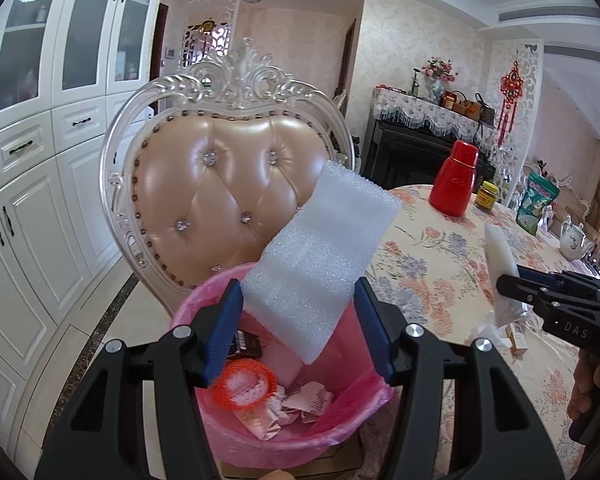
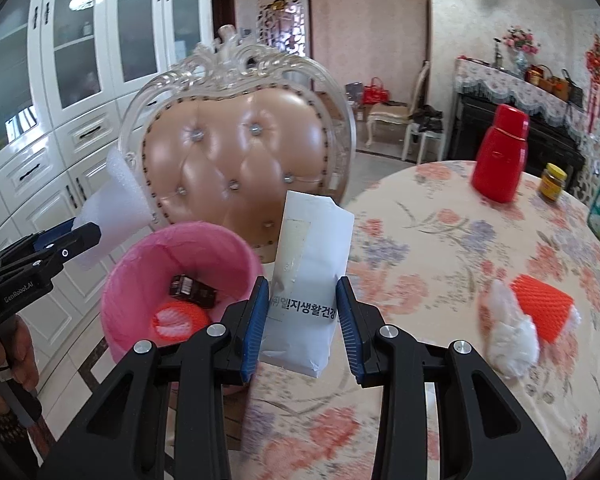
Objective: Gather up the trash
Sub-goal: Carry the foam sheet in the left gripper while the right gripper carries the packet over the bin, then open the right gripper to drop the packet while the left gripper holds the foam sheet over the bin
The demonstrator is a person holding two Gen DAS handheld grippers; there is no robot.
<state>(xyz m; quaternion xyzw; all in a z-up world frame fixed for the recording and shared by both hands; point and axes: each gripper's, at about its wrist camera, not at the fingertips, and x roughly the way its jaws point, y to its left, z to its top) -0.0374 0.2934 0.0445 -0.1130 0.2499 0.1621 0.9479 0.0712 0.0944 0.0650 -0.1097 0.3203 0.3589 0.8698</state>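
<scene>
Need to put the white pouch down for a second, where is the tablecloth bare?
Bare tablecloth lies between the red flask and the orange net. Crowded: around that net with its white wrapper, and the far right edge by the jar.

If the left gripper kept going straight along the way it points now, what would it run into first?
Probably the pink-lined bin: the left gripper, shut on a white foam sheet, points down over the bin's opening, so the trash inside or the far wall comes first. Depth is unclear; the chair back stands beyond.

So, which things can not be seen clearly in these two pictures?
- Pink bin: its base is hidden by the left gripper, left wrist view.
- White packet: the print is partly covered by a jaw, right wrist view.
- Yellow-lidded jar: label blurred.
</scene>
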